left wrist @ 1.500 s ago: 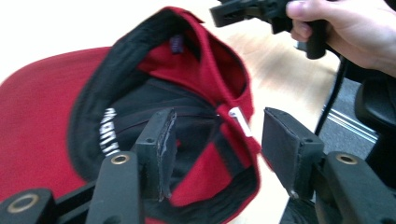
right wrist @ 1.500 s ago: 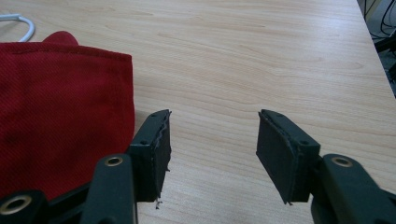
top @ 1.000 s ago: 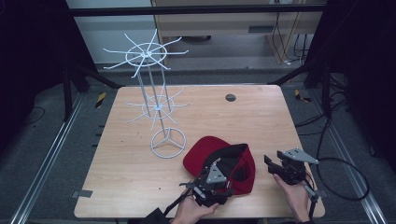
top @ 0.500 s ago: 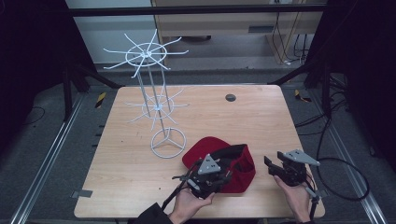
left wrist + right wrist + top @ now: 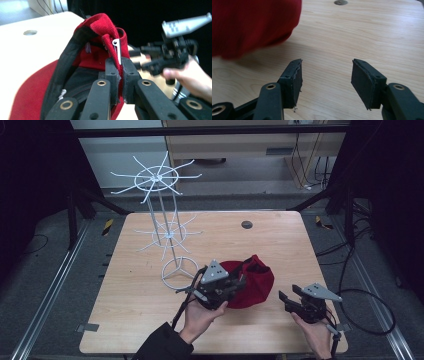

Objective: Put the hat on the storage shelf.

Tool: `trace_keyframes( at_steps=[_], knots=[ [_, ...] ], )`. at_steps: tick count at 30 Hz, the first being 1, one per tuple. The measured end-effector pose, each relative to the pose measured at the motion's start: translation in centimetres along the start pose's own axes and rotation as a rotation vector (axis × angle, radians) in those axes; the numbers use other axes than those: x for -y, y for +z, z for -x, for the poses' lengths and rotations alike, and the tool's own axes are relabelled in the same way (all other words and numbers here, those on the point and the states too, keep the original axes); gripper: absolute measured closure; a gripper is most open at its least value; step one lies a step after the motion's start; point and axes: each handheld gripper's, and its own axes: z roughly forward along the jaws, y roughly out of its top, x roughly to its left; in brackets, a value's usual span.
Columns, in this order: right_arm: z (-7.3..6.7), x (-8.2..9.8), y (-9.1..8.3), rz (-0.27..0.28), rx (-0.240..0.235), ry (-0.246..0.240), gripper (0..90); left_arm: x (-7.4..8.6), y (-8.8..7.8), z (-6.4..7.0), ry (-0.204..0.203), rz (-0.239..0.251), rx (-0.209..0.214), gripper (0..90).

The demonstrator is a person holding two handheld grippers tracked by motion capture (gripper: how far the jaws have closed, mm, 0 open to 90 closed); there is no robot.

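White wire rack (image 5: 167, 237) with two tiers of radiating prongs stands on a ring base on the left half of the desk (image 5: 135, 320), nearer the far edge than the near one. Pale wood forms the desk top, with a small dark round hole (image 5: 246, 224) close to the middle of the far edge.

Left tool (image 5: 239, 282), held in the person's left hand (image 5: 200, 317), sits just right of the rack's base, towards the near edge at about the middle of the desk. Its jaws are fully closed on a fold of the red cap (image 5: 252, 282), at the cap's rear rim beside a small metal buckle (image 5: 117, 50); in the left tool view the pads (image 5: 112, 72) pinch the red cloth between them, and the black inner lining and the red brim hang below to the left. The cap is bunched and lifted at the gripped edge, lying right of centre on the desk, well inside the near edge; whether its lower part touches the wood cannot be told.

Right tool (image 5: 287, 299), held in the right hand (image 5: 317, 335), rests near the near right corner, just right of the cap and apart from it. Its jaws stand partly open with nothing between them, bare wood showing in the gap in the right tool view, the red cap at upper left
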Motion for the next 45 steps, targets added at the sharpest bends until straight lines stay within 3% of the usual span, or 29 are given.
trace_keyframes(
  at_steps=[7, 10, 11, 21, 25, 29, 36, 40, 44, 45],
  knots=[
    [-1.3, -0.4, 0.3, 0.024, -0.094, -0.006, 42.4, -2.2, -0.3, -0.8, 0.009, 0.058, -0.056, 84.8],
    [-1.7, -0.6, 0.3, 0.039, -0.126, -0.007, 42.2, -2.3, -0.2, -1.0, 0.003, 0.069, -0.066, 84.8],
    [-2.3, -1.0, 0.4, 0.061, -0.165, -0.010, 41.2, -2.3, 0.0, -1.1, 0.001, 0.071, -0.072, 84.9],
    [-4.3, -2.9, 0.5, 0.154, -0.320, 0.025, 34.7, -2.2, 0.6, -0.9, 0.019, 0.078, -0.084, 84.9],
    [-4.6, -3.4, 1.1, 0.154, -0.310, 0.039, 33.9, -2.4, 0.6, -0.7, 0.023, 0.085, -0.082, 84.9],
    [-4.6, -3.8, 1.8, 0.169, -0.308, 0.101, 33.7, -2.7, 0.3, -0.6, 0.035, 0.091, -0.084, 84.9],
    [-4.5, -4.6, 1.8, 0.205, -0.306, 0.130, 31.0, -3.1, 0.0, -0.2, 0.054, 0.097, -0.068, 84.9],
    [-4.4, -4.9, 2.1, 0.198, -0.278, 0.128, 44.4, -3.1, 0.2, 0.1, 0.067, 0.093, -0.056, 85.0],
    [-4.1, -5.1, 2.2, 0.167, -0.268, 0.137, 74.4, -3.3, 0.5, 0.4, 0.072, 0.086, -0.041, 85.0],
    [-4.1, -5.2, 2.1, 0.164, -0.265, 0.140, 78.4, -3.3, 0.6, 0.4, 0.075, 0.087, -0.038, 85.0]
  ],
)
